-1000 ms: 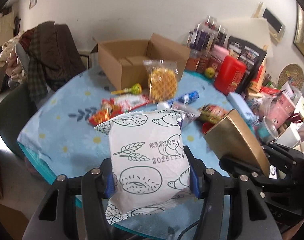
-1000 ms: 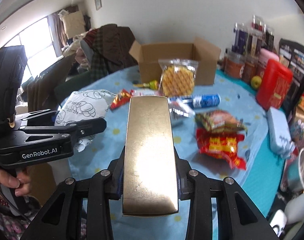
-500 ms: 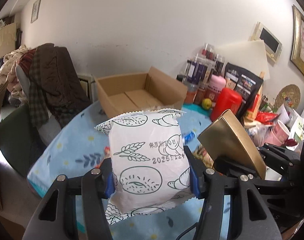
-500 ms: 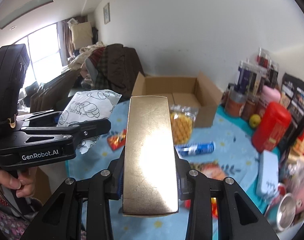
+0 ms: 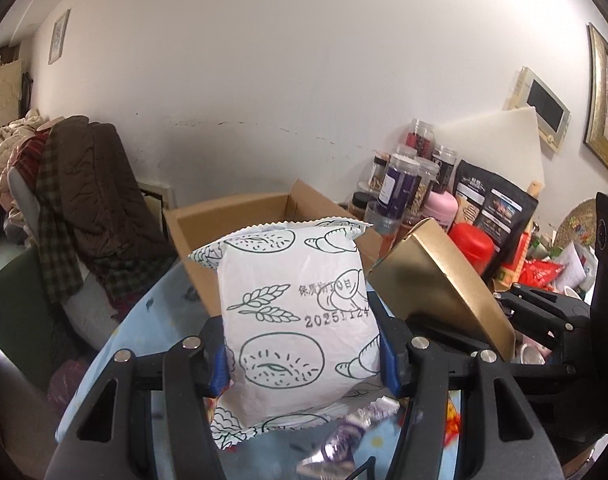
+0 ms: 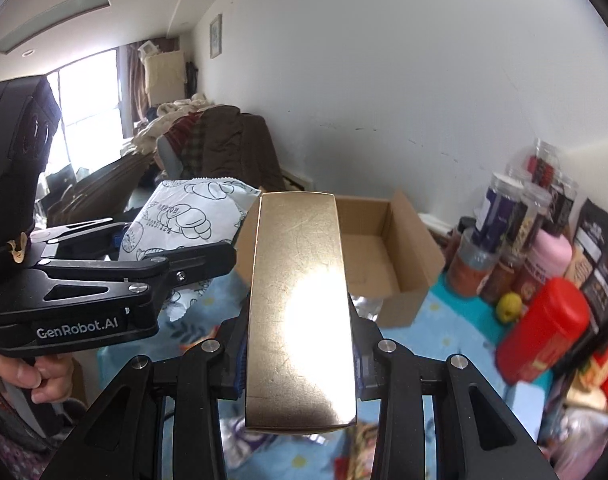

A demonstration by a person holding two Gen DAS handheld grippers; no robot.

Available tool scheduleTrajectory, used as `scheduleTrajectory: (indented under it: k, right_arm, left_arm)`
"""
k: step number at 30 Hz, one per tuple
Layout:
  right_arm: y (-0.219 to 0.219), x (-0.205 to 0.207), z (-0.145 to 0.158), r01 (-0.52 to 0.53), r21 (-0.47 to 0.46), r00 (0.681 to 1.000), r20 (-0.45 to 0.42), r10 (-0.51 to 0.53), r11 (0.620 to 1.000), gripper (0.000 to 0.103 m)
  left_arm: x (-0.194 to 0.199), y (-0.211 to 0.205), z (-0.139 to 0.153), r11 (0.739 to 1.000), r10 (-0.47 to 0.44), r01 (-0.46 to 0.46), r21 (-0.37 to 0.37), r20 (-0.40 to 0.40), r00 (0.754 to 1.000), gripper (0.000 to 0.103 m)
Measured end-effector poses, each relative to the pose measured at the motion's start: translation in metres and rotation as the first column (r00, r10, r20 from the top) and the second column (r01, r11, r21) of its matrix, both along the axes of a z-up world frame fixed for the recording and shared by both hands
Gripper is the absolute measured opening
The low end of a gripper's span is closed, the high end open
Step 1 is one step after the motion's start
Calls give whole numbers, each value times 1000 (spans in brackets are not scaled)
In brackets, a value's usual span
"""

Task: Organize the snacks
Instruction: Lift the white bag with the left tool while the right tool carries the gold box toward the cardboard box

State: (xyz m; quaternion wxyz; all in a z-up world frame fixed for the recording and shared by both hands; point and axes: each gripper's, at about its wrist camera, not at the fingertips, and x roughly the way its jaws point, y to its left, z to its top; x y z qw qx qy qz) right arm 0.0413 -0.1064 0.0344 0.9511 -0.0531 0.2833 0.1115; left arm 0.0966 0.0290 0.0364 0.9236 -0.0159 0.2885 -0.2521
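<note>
While both grippers were raised over the table (image 6: pixel 444 332), each held one snack.
The left gripper (image 5: pixel 302 354) clamped one white pouch (image 5: pixel 300 316); the right gripper (image 6: pixel 300 354) clamped one gold box (image 6: pixel 300 304). One open carton (image 6: pixel 384 248) stood just beyond them, jars crowding its right edge.
</note>
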Motion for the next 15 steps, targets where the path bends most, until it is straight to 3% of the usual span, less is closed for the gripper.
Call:
scheduleTrajectory:
  k: [15]
  right_arm:
    - [-5,103,-5,-26,-45,1000,2,26,999,37]
  left_arm:
    - [98,-20,-6,998,13,-14,55,25,1000,56]
